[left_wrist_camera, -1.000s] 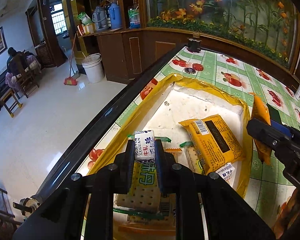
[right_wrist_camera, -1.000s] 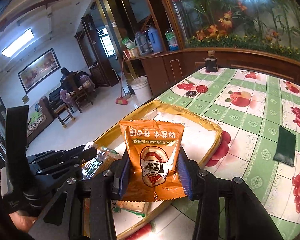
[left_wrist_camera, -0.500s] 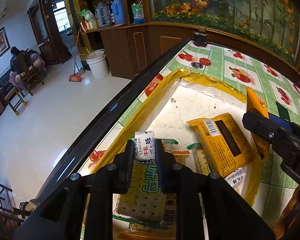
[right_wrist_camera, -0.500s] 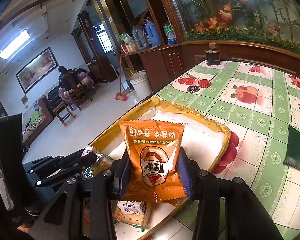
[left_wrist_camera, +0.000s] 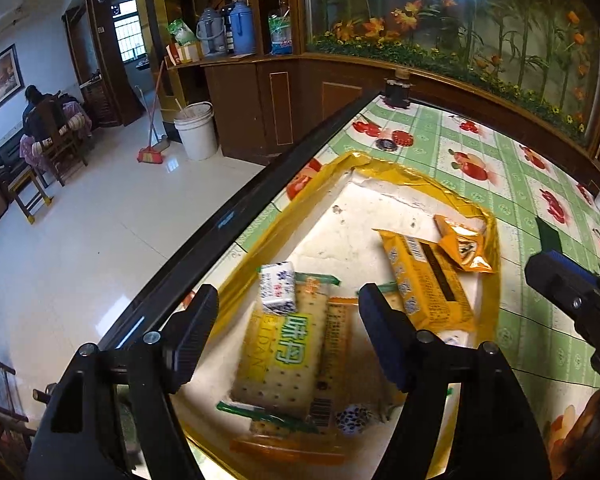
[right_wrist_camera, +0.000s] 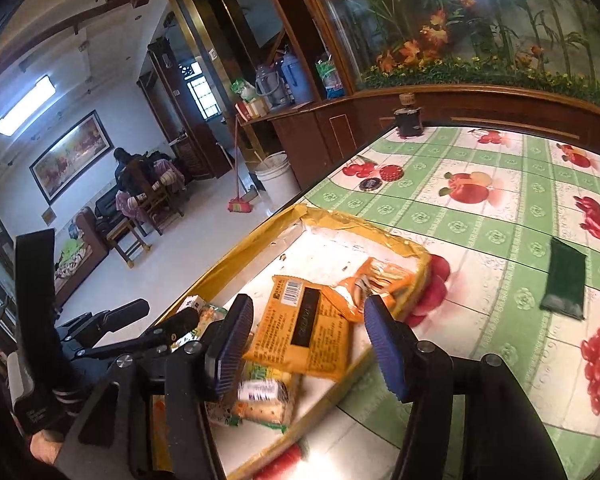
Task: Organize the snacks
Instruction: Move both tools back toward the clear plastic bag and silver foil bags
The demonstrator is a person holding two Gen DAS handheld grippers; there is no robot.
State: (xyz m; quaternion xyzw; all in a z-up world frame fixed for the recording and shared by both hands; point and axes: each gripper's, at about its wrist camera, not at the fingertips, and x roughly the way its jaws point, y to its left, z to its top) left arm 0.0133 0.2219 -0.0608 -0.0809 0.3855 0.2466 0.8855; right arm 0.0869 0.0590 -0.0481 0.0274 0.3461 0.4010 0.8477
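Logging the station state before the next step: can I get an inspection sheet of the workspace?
Surface: table under a green fruit-print cloth.
Job's things: yellow-rimmed tray holds an orange pouch, a yellow packet, a cracker pack and a small white candy lying on that pack.
Clutter: dark green sachet on the cloth outside the tray; two bottle caps and a dark jar at the far end.
Grippers: left gripper open and empty over the tray; right gripper open and empty.
Cables: nothing seen.
Surroundings: white bucket, broom, seated person, floral panel.
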